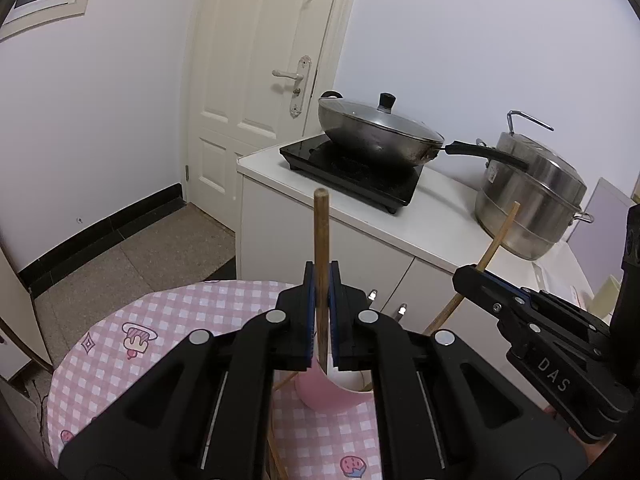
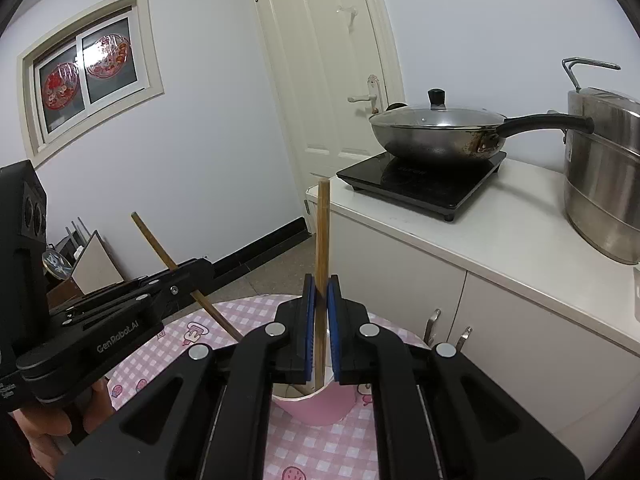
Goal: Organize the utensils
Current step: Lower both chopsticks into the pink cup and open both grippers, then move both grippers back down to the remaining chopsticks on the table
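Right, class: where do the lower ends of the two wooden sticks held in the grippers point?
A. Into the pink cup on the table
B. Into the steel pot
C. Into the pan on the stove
A: each stick runs down into the pink cup.

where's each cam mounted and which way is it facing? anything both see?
Left wrist: on the left tool, looking along its fingers, angled down; its chopstick over the pink cup; right tool at right.
Right wrist: on the right tool, same heading; left tool and a hand at left.
Shared: cup, wok, steel pot, door.
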Demonstrator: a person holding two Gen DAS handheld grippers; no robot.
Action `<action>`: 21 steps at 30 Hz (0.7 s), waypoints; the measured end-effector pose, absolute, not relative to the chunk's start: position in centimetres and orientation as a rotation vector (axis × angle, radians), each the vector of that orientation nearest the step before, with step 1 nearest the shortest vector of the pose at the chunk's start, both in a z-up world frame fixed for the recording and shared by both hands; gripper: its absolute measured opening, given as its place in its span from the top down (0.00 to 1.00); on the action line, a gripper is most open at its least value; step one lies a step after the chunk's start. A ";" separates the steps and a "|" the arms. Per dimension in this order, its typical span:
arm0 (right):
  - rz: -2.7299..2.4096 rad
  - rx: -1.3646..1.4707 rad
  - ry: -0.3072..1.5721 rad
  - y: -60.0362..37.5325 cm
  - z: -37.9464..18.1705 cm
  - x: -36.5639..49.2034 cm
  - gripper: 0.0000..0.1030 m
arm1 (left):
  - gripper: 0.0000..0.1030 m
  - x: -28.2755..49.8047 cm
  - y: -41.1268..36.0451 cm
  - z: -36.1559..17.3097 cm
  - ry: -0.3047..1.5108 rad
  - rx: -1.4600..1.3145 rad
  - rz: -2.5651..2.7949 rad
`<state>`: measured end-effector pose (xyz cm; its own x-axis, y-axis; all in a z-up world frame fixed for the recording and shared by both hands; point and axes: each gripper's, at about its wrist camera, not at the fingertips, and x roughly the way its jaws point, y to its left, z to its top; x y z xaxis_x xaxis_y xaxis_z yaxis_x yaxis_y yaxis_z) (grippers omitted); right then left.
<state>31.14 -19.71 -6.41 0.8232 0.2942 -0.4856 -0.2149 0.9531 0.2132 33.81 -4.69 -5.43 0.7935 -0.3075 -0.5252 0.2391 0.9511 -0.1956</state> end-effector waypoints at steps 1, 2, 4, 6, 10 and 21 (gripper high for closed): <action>0.271 0.152 0.543 -19.7 -6.4 31.1 0.94 | 0.94 33.8 -4.8 -5.4 0.593 -0.119 -0.303; 0.269 0.153 0.544 -19.6 -6.4 31.0 0.94 | 0.93 33.7 -4.8 -5.4 0.598 -0.120 -0.308; 0.265 0.154 0.547 -19.6 -6.4 30.8 0.93 | 0.93 33.6 -4.7 -5.3 0.606 -0.125 -0.313; 0.262 0.157 0.549 -19.6 -6.3 30.5 0.92 | 0.93 33.5 -4.8 -5.2 0.616 -0.121 -0.313; 0.253 0.160 0.535 -19.6 -5.8 29.8 0.72 | 0.71 32.8 -5.1 -4.7 0.619 -0.101 -0.324; 0.240 0.179 0.499 -19.9 -4.0 27.1 0.69 | 0.45 29.8 -4.3 -2.8 0.575 -0.119 -0.306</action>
<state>27.05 -19.89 -4.04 0.8512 0.2697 -0.4502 -0.1832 0.9566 0.2267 29.80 -4.31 -2.76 0.7956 -0.3166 -0.5165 0.2509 0.9482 -0.1948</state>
